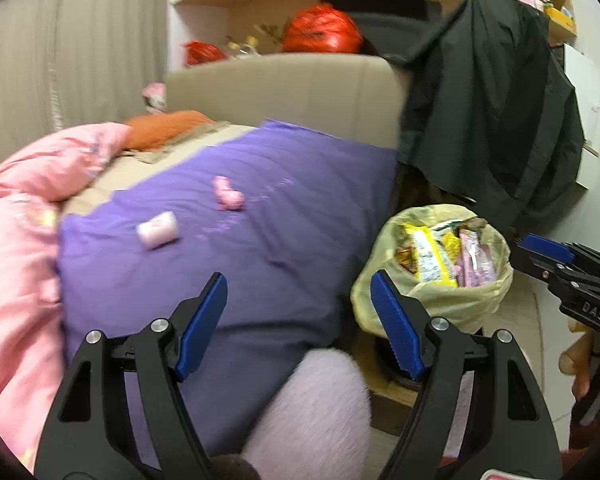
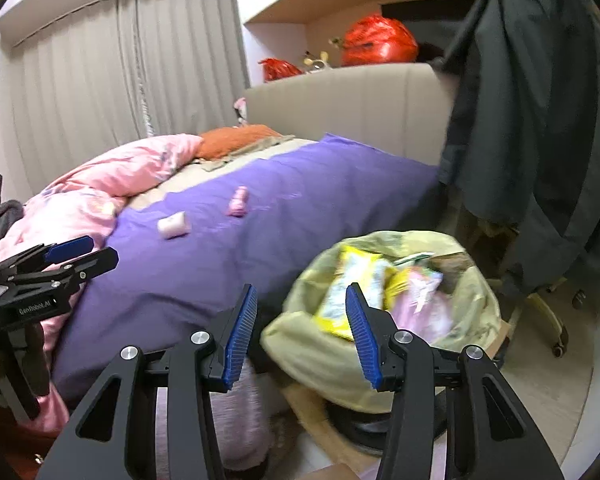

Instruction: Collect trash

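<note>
Two pink wrappers [image 1: 158,229] lie seemingly beyond the left hand-held gripper [image 1: 298,304].

- Two small pink packets lie on my purple sheet: a pale one [image 1: 158,229] and a pinker one [image 1: 229,194].
- One yellowish trash bag [image 1: 432,304], with several wrappers inside; I cannot count them exactly.
- Two red bags on the shelf: a big one [image 1: 322,32] and a small one [image 1: 204,51].
- One dark jacket [image 1: 496,120].

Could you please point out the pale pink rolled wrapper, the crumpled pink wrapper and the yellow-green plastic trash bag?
pale pink rolled wrapper [image 1: 158,229], left wrist view, its middle
crumpled pink wrapper [image 1: 229,195], left wrist view, its middle
yellow-green plastic trash bag [image 2: 300,344], right wrist view, its outer wall
</note>
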A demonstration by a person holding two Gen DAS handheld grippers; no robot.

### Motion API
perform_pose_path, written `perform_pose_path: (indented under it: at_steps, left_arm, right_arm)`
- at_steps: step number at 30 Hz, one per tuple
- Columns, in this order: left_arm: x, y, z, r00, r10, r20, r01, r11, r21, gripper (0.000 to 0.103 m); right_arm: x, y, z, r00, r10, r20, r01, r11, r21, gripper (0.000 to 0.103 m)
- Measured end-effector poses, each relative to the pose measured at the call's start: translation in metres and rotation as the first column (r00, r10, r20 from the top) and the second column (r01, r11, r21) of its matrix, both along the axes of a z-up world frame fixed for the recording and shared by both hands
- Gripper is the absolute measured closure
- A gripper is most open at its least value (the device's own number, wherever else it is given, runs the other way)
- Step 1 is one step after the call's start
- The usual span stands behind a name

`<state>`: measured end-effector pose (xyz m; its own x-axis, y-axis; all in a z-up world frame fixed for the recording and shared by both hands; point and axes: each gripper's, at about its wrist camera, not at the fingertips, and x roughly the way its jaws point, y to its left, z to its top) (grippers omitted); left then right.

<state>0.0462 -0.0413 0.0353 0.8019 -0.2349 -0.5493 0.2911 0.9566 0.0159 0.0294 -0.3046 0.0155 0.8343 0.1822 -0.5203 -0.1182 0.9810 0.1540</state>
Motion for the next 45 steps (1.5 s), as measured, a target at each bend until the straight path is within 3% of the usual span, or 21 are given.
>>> perform_pose_path:
  at_steps: [4, 16, 45]
  left_arm:
    - [-0.031, 0.017, 0.004, 0.997, 0.067, 0.027, -0.067, 0.998, 0.009, 0.032]
    - [-0.069, 0.037, 0.006, 0.996, 0.077, 0.037, -0.077, 0.997, -0.009, 0.032]
    - [-0.079, 0.038, 0.009, 0.995, 0.079, 0.054, -0.079, 0.997, 0.01, 0.032]
  right_arm:
    - [-0.026, 0.036, 0.006, 1.0, 0.011, 0.02, -0.01, 0.999, -0.038, 0.059]
    - [-0.062, 0.069, 0.018, 0.998, 0.009, 0.056, -0.006, 0.998, -0.058, 0.059]
    - [-0.063, 0.081, 0.018, 0.998, 0.03, 0.057, -0.026, 0.997, -0.067, 0.059]
